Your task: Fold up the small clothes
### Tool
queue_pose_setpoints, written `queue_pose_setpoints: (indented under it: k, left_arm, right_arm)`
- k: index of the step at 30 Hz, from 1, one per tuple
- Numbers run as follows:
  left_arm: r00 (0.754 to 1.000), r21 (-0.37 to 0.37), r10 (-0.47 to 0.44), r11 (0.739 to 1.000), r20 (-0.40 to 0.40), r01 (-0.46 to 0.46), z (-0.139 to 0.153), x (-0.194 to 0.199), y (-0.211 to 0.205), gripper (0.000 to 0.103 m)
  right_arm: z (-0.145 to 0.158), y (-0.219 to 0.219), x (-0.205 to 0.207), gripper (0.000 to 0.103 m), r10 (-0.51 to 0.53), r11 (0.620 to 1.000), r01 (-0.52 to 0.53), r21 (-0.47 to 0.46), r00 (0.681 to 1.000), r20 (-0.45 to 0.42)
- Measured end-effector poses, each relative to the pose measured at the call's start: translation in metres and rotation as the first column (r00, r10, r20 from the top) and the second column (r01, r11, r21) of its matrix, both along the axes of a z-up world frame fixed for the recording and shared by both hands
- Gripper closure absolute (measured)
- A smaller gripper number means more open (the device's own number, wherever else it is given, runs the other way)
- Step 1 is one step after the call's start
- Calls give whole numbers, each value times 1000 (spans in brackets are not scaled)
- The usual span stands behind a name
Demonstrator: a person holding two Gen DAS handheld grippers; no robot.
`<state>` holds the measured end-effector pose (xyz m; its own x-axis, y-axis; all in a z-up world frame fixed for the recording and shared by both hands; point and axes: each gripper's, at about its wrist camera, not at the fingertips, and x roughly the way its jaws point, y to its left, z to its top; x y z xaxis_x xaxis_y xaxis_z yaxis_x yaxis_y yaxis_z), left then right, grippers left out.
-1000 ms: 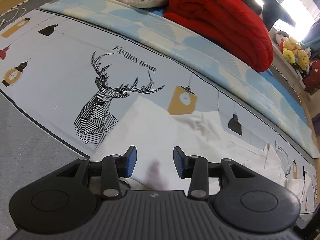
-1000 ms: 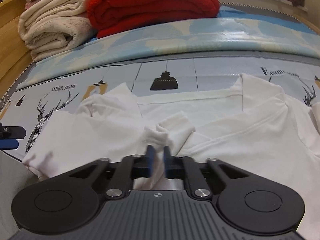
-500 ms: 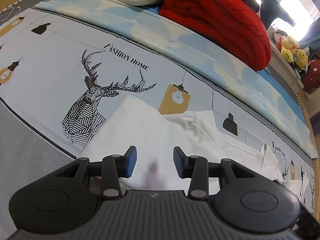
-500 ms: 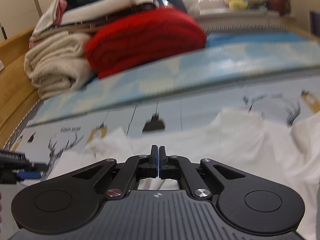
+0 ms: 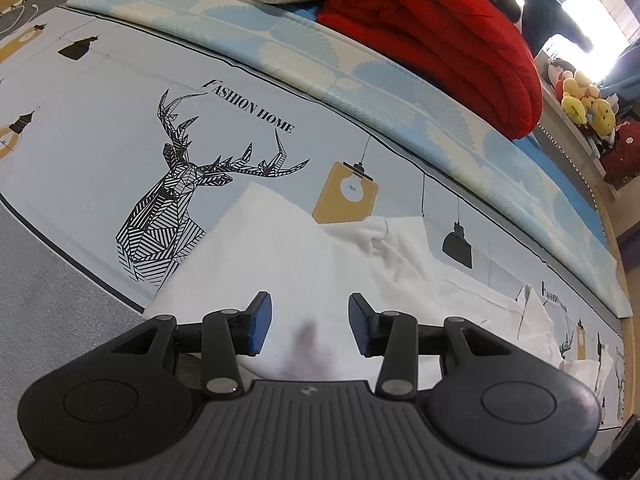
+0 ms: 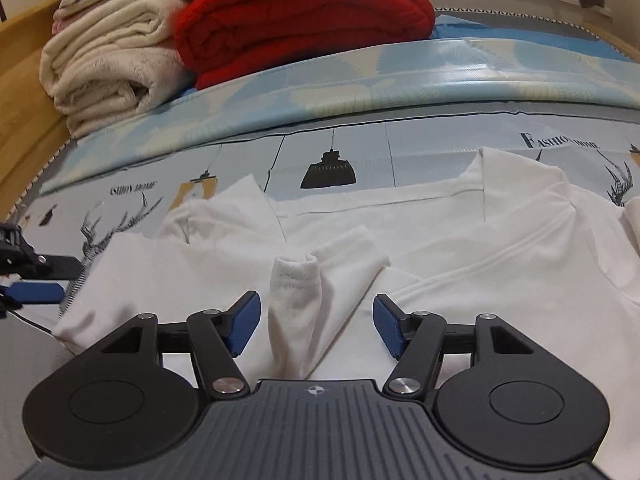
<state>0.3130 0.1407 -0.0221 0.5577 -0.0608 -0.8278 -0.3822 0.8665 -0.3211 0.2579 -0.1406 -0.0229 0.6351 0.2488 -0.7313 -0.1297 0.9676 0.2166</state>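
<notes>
White garment: a white shirt [image 6: 460,256] lay spread on the printed bed sheet [image 5: 100,128], partly folded, its near edge under both grippers.
Sleeve: a cuffed sleeve [image 6: 296,300] stood bunched in a ridge on the shirt's middle, pointing away from the right gripper.
Right gripper: the right gripper [image 6: 316,322] hung low over the shirt, its blue-padded fingers [image 6: 243,322] opening; the sleeve ridge rose between them, but neither pad pressed on it.
Left gripper: the left gripper [image 5: 310,326] hovered above the shirt's left part [image 5: 280,264], its fingers [image 5: 260,322] parting slightly, about halfway apart, with flat cloth below them and nothing gripped.
Left gripper seen from the right: its blue finger [image 6: 34,293] showed at the picture's left edge, just beside the shirt's corner.
Sheet print: a deer head [image 5: 180,196] and hanging lamps lay beyond the shirt.
Back of the bed: a folded red blanket [image 6: 304,16] sat beside a cream blanket [image 6: 108,68], well apart from the shirt.
</notes>
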Motion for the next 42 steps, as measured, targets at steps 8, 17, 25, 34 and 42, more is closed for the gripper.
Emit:
queue_pose_setpoints:
  k: [8,17,25,34,42]
  left_arm:
    - [1000,-9,5,1000,1,-5,0,0,2,56]
    - [1000,-9,20,1000,7,-20,1,-2,9,56]
    - [988,10,151,988,14,-152,6,-11,47,56]
    - [991,-11,134,991,-6,-134,-2,-5,39,56]
    - [999,-24,45,999,-17,-46,-10,2,15,57]
  right_arm:
    - [-7,3,8,60,5,1000,-5,-30,1000,0]
    - [6,-3,4,98,7,1000,-9,22,998,57]
    - [71,-49,-24,99,-182,977,134,163,926,331]
    - [10,-139,-3,99,-580,814,580,46,814,6]
    - [13,-151,-12,99,-640,768,638,50,766,54]
